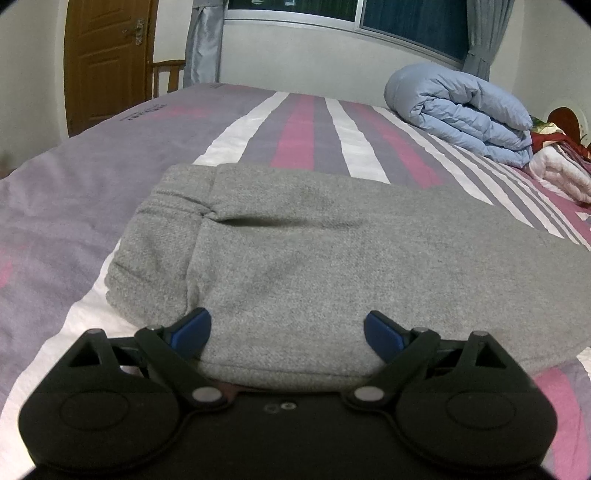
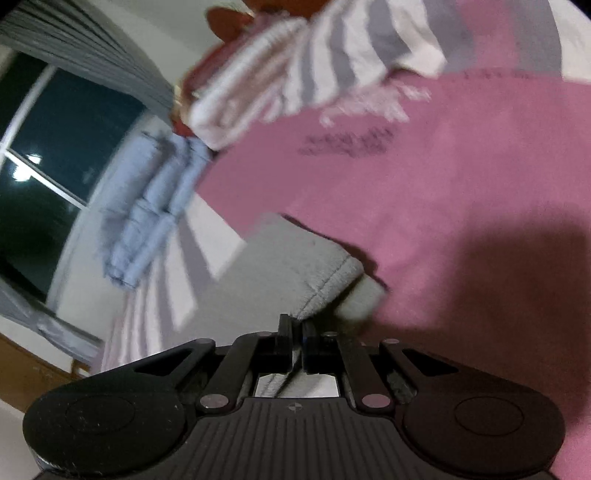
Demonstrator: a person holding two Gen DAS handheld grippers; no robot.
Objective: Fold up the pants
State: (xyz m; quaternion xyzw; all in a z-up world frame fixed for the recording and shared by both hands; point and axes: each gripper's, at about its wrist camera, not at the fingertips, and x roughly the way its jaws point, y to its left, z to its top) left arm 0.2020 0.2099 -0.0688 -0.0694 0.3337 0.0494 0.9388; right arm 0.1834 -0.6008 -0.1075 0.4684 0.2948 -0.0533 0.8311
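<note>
- Left wrist view: the left gripper (image 1: pixel 287 330) is hovering low over the near edge of the pants (image 1: pixel 332 266), its jaws standing wide apart and holding nothing; the blue pads (image 1: pixel 195 326) are sitting either side of the cloth, whether touching it is hard to tell.
- The pants are lying folded on the bed (image 1: pixel 74 206), a thick grey knit with a fuzzy, speckled surface, forming a broad rounded slab; a ribbed, gathered waistband is bunching at the far left corner.
- The bed is wearing a smooth sheet in lilac, white and pink stripes, lightly creased.
- A puffy pale-blue quilt (image 1: pixel 465 110) is sitting folded in soft rolls at the far right, well apart from the pants.
- A brown panelled wooden door (image 1: pixel 107 62) and a dark window (image 1: pixel 406 22) with grey curtains are standing behind.
- Right wrist view: this picture is tilted and smeared with motion blur.
- The right gripper (image 2: pixel 297 332) is pinching a stitched hem of the pants (image 2: pixel 295 269), its black jaws pressed together with grey cloth showing between them.
- The grey corner is hanging lifted above the pink sheet (image 2: pixel 443 184), throwing a dark shadow to the right.
- The quilt (image 2: pixel 155 206) is showing as a blurred blue ridged mass at left, near the window (image 2: pixel 55 147).
</note>
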